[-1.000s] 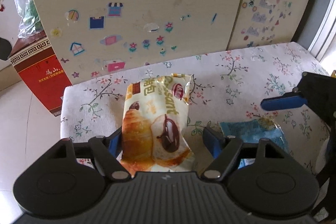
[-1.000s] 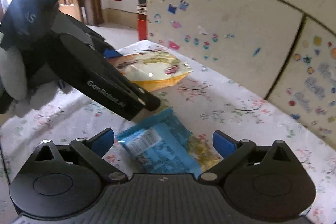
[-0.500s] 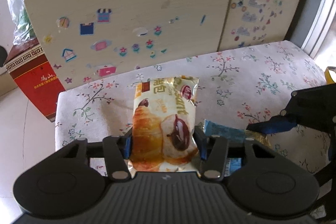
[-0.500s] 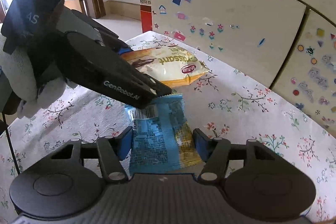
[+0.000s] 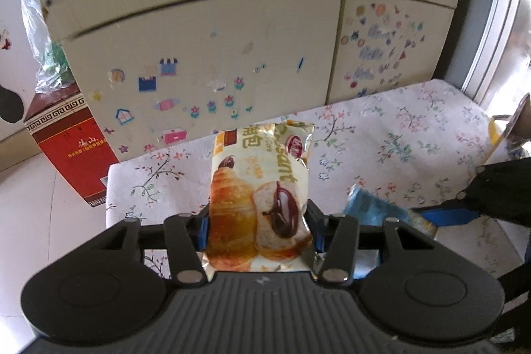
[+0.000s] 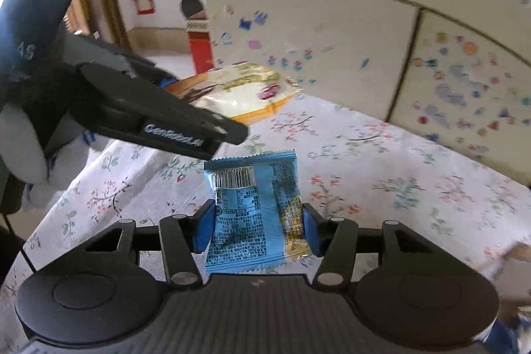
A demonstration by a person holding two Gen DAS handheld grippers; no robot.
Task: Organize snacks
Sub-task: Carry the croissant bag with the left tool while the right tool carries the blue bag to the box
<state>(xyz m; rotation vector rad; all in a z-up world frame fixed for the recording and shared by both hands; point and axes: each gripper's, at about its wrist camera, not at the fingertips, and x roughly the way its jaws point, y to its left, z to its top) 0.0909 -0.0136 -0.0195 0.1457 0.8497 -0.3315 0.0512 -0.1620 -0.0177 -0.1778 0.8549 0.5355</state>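
A cream and orange croissant packet [image 5: 262,188] stands up between the blue pads of my left gripper [image 5: 258,216], which is shut on its lower half and holds it above the floral tablecloth [image 5: 398,135]. A blue snack packet [image 6: 252,211], barcode side up, sits between the pads of my right gripper [image 6: 258,228]. Those jaws are closing and both pads press its sides. In the right wrist view the left gripper [image 6: 199,128] with the croissant packet [image 6: 242,92] hangs just left of and beyond the blue packet. The left wrist view shows the blue packet [image 5: 371,208] at lower right.
A cream cabinet [image 5: 232,38] covered in stickers stands right behind the table. A red carton [image 5: 69,148] with a plastic bag on top sits on the floor to the left. A gloved hand [image 6: 20,138] holds the left gripper. Yellow packaging [image 5: 494,135] lies at the table's right edge.
Both grippers went from open around their packets to pressed on them. Both packets have since risen off the tablecloth, and more of the cabinet's top shows.
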